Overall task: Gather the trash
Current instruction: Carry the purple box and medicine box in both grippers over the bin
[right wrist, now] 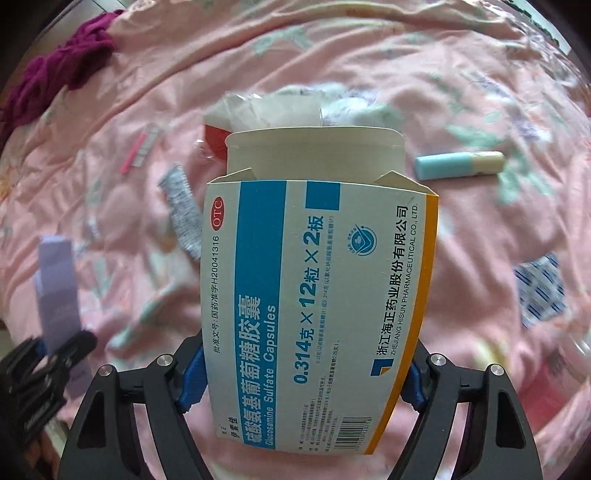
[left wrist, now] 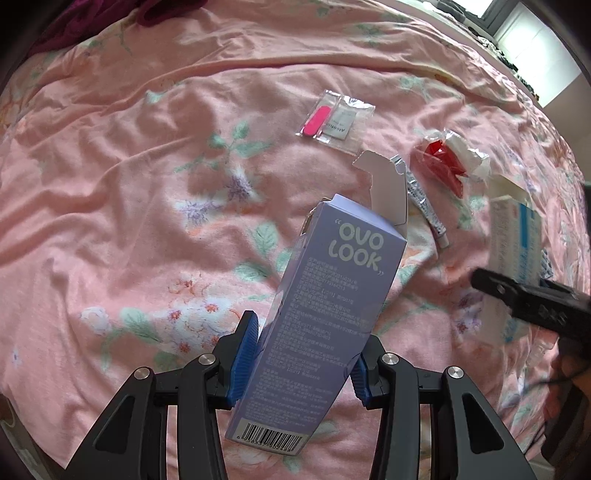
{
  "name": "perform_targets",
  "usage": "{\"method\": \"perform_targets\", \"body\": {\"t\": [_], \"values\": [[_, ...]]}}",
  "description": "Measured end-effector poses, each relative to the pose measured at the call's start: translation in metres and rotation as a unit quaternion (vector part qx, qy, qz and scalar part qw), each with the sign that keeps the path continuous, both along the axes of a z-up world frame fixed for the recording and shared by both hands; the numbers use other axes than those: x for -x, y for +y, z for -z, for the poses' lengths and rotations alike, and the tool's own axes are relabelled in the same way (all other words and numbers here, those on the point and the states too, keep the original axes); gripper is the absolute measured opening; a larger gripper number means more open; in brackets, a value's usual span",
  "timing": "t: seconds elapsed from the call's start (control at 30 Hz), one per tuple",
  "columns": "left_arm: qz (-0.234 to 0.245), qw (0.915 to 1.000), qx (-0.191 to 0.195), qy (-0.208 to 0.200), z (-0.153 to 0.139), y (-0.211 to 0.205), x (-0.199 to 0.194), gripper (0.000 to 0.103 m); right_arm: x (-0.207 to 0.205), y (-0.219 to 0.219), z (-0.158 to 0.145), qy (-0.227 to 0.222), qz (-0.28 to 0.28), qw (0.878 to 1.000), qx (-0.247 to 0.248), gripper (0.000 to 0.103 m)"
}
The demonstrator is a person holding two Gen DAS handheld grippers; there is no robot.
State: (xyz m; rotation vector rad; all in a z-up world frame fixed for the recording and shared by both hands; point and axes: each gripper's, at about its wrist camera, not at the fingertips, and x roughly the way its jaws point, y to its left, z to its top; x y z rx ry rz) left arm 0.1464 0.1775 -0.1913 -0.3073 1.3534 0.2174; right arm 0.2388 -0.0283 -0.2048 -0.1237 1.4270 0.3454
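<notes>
My left gripper (left wrist: 301, 354) is shut on a lilac "OVO LOOK" carton (left wrist: 325, 295) with its top flap open, held above the pink floral bedspread (left wrist: 129, 184). My right gripper (right wrist: 303, 373) is shut on a white and blue capsule box (right wrist: 314, 288), also open at the top. That box and my right gripper show at the right of the left wrist view (left wrist: 517, 258). On the bed lie a clear packet with a pink strip (left wrist: 332, 118), a small tube (left wrist: 424, 199) and a red and white wrapper (left wrist: 450, 158).
A teal and cream tube (right wrist: 458, 164) and a blue-striped sachet (right wrist: 539, 291) lie on the bed to the right. A dark purple cloth (right wrist: 62, 77) lies at the far left. A window (left wrist: 524, 33) is beyond the bed.
</notes>
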Motion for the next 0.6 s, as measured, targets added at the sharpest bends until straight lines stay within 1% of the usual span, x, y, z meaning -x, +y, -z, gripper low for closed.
{"method": "perform_targets", "body": {"t": [0.2, 0.33, 0.4, 0.5, 0.6], "values": [[-0.002, 0.9999, -0.004, -0.015, -0.015, -0.002, 0.013, 0.047, 0.03, -0.004, -0.048, -0.016, -0.041, 0.999, -0.02, 0.08], [-0.025, 0.9993, -0.01, -0.024, -0.03, 0.002, 0.037, 0.047, 0.06, 0.009, -0.089, -0.048, -0.099, 0.994, -0.026, 0.08], [-0.04, 0.9985, -0.022, -0.03, -0.042, 0.005, 0.056, 0.047, 0.071, 0.022, -0.107, -0.064, -0.127, 0.989, -0.031, 0.08], [-0.081, 0.9953, -0.033, -0.042, -0.062, 0.016, 0.099, 0.047, 0.098, 0.044, -0.136, -0.086, -0.173, 0.98, -0.047, 0.08], [-0.132, 0.9891, -0.049, -0.043, -0.076, 0.031, 0.146, 0.047, 0.132, 0.066, -0.159, -0.1, -0.219, 0.968, -0.067, 0.08]]}}
